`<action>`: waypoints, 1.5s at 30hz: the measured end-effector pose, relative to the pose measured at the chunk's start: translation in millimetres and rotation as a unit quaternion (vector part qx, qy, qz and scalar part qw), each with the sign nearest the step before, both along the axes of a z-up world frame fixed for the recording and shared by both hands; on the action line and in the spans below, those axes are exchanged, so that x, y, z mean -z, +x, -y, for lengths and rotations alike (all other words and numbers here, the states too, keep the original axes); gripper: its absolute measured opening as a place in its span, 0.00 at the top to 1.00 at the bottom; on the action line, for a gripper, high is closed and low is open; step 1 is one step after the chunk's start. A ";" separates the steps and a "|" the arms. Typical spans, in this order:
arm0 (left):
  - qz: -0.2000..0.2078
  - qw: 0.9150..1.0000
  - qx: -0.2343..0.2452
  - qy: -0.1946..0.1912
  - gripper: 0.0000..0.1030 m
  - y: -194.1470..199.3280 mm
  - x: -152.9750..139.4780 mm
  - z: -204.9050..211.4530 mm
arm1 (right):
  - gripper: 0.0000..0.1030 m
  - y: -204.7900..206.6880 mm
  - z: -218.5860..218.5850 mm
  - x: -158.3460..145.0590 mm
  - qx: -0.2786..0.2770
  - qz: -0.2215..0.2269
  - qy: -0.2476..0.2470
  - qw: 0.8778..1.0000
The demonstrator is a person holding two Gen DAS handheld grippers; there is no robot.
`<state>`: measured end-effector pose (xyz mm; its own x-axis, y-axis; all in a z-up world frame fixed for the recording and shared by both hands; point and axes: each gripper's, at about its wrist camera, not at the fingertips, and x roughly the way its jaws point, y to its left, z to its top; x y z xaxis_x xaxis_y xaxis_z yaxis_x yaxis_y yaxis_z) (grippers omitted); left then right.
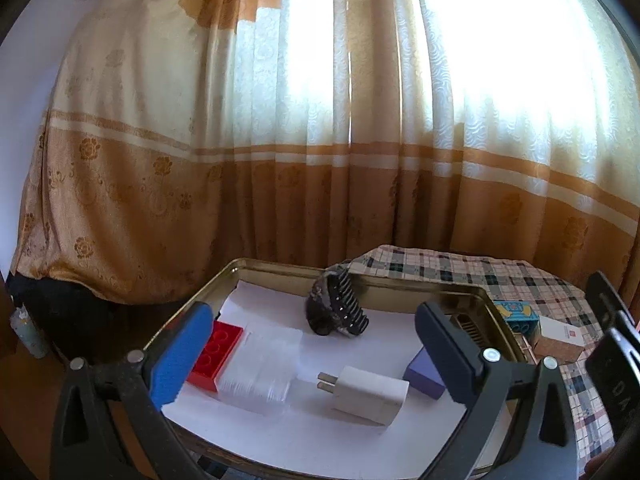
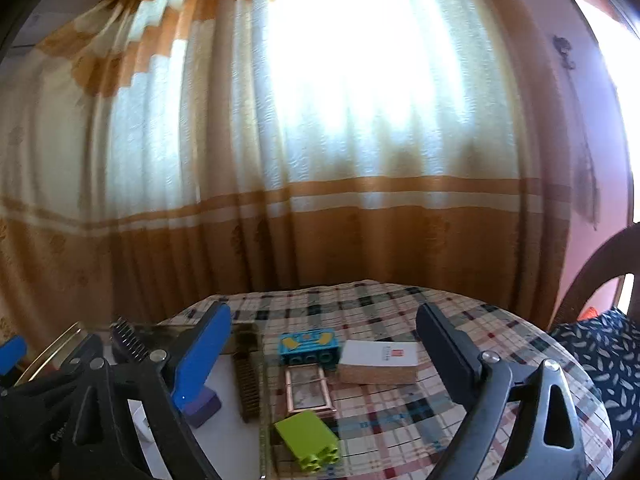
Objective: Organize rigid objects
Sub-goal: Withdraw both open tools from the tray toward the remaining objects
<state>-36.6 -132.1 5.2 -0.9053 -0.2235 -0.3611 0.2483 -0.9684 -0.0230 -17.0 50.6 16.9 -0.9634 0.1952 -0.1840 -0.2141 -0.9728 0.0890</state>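
A gold metal tray point(image 1: 160, 330) lined with white paper holds a red brick point(image 1: 214, 354), a clear plastic box point(image 1: 262, 372), a white charger plug point(image 1: 366, 394), a purple block point(image 1: 424, 372) and a black hair claw point(image 1: 336, 306). My left gripper point(image 1: 316, 356) is open and empty above the tray. On the plaid tablecloth point(image 2: 400, 308) lie a blue brick point(image 2: 310, 348), a white-topped cork box point(image 2: 378, 362), a small copper frame point(image 2: 308, 390) and a lime brick point(image 2: 310, 442). My right gripper point(image 2: 324, 360) is open and empty above them.
Orange and cream curtains hang close behind the round table. A dark wooden chair point(image 2: 592, 276) with a patterned cushion point(image 2: 600, 352) stands at the right. The tray's right rim point(image 2: 262, 420) lies beside the lime brick. A comb point(image 2: 246, 384) lies by that rim.
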 end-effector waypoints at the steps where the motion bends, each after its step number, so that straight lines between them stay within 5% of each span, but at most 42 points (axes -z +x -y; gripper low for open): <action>1: 0.002 1.000 -0.002 0.003 0.00 0.1 0.3 1.1 | 0.06 -1.3 -0.5 0.1 0.000 0.003 -0.002 1.000; 15: -0.005 0.999 0.015 -0.043 0.00 4.6 -0.5 -19.7 | 0.05 -7.0 -1.3 4.9 0.004 0.017 0.003 1.000; 39: 0.018 0.998 0.010 -0.067 0.00 0.3 2.6 -30.8 | 0.05 -13.6 -18.4 9.8 0.011 0.031 -0.036 0.999; 45: 0.024 0.999 0.010 -0.046 0.00 4.4 4.1 -26.4 | 0.05 -15.1 -19.8 10.3 0.007 0.034 -0.041 0.999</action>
<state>-32.2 -105.7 1.1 -0.8920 -0.2397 -0.3831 0.2275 -0.9707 0.0777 -32.1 70.3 6.5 -0.9452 0.1902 -0.2656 -0.2362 -0.9595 0.1535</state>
